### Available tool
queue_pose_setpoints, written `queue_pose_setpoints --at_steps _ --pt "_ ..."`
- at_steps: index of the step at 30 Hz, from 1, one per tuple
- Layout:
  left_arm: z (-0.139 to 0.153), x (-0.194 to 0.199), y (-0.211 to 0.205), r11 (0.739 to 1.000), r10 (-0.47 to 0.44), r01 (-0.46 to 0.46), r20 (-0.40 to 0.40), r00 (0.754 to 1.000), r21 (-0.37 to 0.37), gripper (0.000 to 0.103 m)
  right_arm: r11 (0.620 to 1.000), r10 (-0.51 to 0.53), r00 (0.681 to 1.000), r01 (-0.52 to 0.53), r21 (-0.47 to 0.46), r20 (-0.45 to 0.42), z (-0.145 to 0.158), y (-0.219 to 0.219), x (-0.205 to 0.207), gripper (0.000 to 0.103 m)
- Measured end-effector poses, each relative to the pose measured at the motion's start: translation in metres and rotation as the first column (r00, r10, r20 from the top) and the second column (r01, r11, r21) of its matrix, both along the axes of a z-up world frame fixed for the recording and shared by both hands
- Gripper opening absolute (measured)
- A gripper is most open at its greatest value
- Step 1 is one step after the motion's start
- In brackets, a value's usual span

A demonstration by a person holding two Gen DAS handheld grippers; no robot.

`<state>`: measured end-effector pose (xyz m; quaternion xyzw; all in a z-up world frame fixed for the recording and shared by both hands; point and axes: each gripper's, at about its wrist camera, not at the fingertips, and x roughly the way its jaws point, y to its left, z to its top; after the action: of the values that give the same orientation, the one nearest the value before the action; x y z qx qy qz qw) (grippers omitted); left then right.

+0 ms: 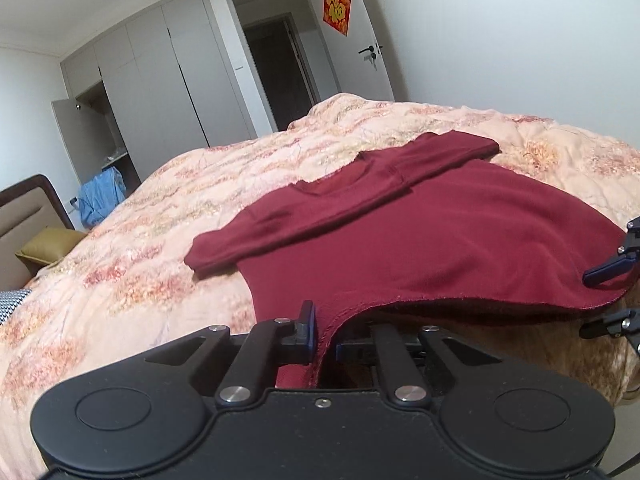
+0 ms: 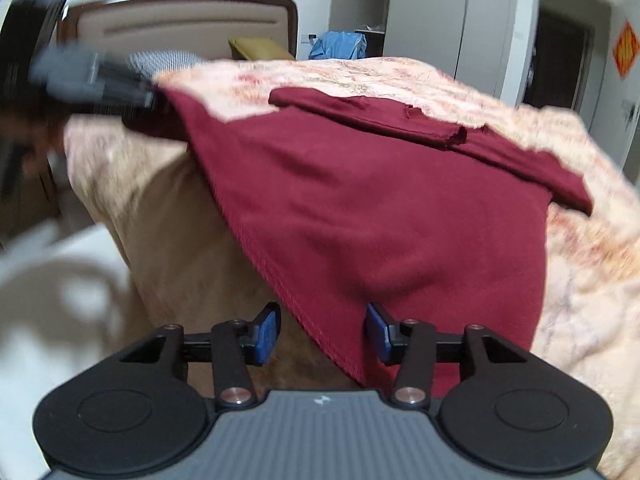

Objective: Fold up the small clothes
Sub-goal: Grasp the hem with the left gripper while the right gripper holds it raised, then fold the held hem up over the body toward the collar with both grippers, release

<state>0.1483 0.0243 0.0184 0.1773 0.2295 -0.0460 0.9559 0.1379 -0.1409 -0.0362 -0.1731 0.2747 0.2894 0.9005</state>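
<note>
Maroon shirt (image 1: 440,240) spread on bed (image 1: 160,208), hem corner clamped between left gripper (image 1: 325,338) jaws, opposite corner lying between right gripper (image 2: 322,334) jaws, held apart

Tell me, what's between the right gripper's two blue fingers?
In the right wrist view, the stitched hem of the dark red shirt hangs between the open right gripper's fingers.

- Red diamond-shaped paper sign (image 1: 337,9), gold character "福", stuck on the far white door (image 1: 352,64).
- No other legible text, brand or number.
</note>
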Motion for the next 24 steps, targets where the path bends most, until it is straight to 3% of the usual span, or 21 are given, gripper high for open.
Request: queue_pose_setpoints --at_steps 5,7,8,11,12,13,16,19,24 --pt "0.005 -0.004 -0.003 1.0 0.001 -0.001 0.024 1.0 0.011 0.009 0.972 -0.049 0.98 0.091 -0.215 0.191 -0.02 0.01 -0.019 0.048" --pt "0.005 -0.008 -0.002 1.0 0.004 -0.005 0.024 1.0 0.017 0.009 0.956 -0.08 0.961 0.149 -0.254 0.263 -0.026 0.006 -0.026 0.03" --pt "0.004 -0.009 -0.002 1.0 0.006 -0.007 0.021 1.0 0.019 0.009 0.95 -0.102 0.953 0.178 -0.257 0.284 -0.027 0.003 -0.029 0.028" --pt "0.001 -0.018 -0.001 1.0 0.01 -0.01 0.021 1.0 0.006 0.005 0.947 -0.152 0.936 0.23 -0.225 0.317 -0.024 -0.01 -0.038 0.017" --pt "0.0 -0.023 0.0 1.0 0.012 -0.012 0.041 0.999 -0.006 0.004 0.948 -0.157 0.932 0.235 -0.214 0.327 -0.023 -0.013 -0.041 0.007" --pt "-0.001 -0.029 -0.001 1.0 0.014 -0.013 0.066 0.998 -0.014 0.003 0.95 -0.16 0.926 0.239 -0.203 0.342 -0.02 -0.016 -0.044 0.005" --pt "0.0 -0.047 -0.004 1.0 0.02 -0.02 0.14 0.99 -0.001 0.003 0.956 -0.169 0.892 0.251 -0.149 0.419 -0.008 -0.021 -0.058 0.004" --pt "0.011 -0.062 -0.001 0.998 0.035 -0.025 0.191 0.981 -0.056 0.003 0.958 -0.191 0.853 0.27 -0.098 0.485 0.008 -0.028 -0.07 0.004" --pt "0.039 -0.099 -0.004 0.997 0.025 -0.005 0.248 0.969 -0.082 0.003 0.964 -0.226 0.807 0.264 0.008 0.545 0.044 -0.042 -0.098 0.004"
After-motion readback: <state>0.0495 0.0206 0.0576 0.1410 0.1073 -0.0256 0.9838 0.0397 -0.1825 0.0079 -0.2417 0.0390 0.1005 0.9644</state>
